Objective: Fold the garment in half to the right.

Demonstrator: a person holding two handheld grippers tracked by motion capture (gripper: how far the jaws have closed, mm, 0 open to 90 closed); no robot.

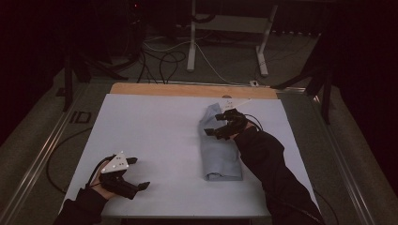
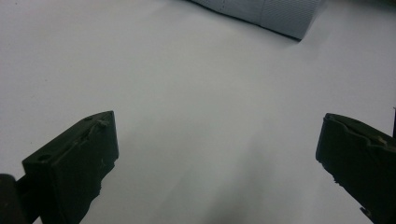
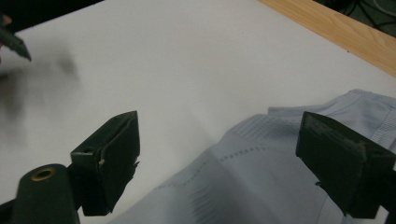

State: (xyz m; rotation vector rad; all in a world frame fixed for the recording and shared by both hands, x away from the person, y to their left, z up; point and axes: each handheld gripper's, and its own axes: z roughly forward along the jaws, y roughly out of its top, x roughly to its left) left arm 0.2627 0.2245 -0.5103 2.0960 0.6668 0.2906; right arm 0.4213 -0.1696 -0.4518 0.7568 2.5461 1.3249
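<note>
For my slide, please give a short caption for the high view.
Right tool, open, hovers over a folded light-blue garment on the white table; left tool waits open near the front edge.

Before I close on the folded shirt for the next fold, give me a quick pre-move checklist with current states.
1. Right gripper open: ok, jaws stand wide apart.
2. Right gripper over the folded shirt: ok, it sits above the far end.
3. Cloth between the right jaws: cannot tell; the shirt lies beneath them, contact unclear.
4. Left gripper open and holding nothing: ok.
5. Left gripper apart from the shirt: ok, it is at the near left of the white table.
6. Shirt lies wholly on the table: ok.
</note>
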